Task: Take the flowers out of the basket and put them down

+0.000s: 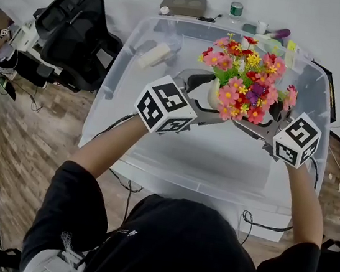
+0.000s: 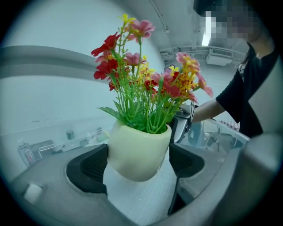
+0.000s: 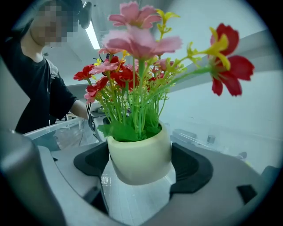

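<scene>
Left gripper (image 2: 138, 165) and right gripper (image 3: 140, 164) each clamp the cream pot (image 1: 214, 94) of the flowers (image 1: 247, 80), black pads pressed to either side of its rounded belly, as I hold it from opposite sides over the clear plastic bin (image 1: 114, 93) that serves as the basket. Seen from the head view, the bouquet hangs above the bin's far half; the pot looks lifted off the floor of the bin, though no view shows its base clearly against it. In the left gripper view the pot leans a little; in the right gripper view it sits nearer upright. I judge the load light but top-heavy: the blooms look artificial, their thin green stems (image 3: 132, 110) springy and no place for a grip. The pot is the handle, stiff, smooth and glossy, narrowing toward its foot, so it could slide downward through pads set too low or squeezed too gently. Whether it is ceramic or plastic I cannot tell, so I treat it as breakable. Best purchase is where the jaws sit now, at the widest part just under the rim, both grippers level so the pot does not twist.
</scene>
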### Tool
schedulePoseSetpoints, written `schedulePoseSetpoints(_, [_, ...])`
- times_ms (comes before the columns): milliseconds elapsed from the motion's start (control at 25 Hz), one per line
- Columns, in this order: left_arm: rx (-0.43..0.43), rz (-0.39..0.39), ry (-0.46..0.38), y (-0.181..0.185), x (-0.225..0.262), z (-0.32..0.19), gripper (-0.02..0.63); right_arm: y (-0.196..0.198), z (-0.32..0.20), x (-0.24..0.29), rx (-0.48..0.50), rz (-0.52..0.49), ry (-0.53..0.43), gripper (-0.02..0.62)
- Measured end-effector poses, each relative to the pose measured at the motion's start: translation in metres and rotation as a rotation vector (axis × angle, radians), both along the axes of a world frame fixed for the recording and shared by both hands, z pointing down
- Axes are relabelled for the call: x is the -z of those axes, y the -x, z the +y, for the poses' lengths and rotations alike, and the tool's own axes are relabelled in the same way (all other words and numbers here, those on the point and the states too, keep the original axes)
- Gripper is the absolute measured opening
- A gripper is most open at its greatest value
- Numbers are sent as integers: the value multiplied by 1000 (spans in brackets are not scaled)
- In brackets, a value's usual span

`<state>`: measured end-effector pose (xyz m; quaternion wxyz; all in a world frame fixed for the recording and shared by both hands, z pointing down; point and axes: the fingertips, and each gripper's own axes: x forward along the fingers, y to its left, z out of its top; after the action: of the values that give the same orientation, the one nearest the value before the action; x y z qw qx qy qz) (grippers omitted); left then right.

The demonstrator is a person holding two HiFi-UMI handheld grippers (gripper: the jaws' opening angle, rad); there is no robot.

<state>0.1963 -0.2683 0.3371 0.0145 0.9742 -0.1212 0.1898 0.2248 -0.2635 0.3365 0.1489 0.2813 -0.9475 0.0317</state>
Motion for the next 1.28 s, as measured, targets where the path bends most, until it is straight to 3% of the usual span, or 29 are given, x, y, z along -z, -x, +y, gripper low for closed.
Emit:
schedulePoseSetpoints(400, [-4,61,-35,6,10,0,443,5,0,8,-11,-40,-18,445])
schedulePoseSetpoints(800, [-3,63,-71,8,10,0,443,8,1,8,6,-43,-44,445])
schedulePoseSetpoints(1280, [8,60,-32,5,4,1,442,5,2,4,10,-27,-52,445])
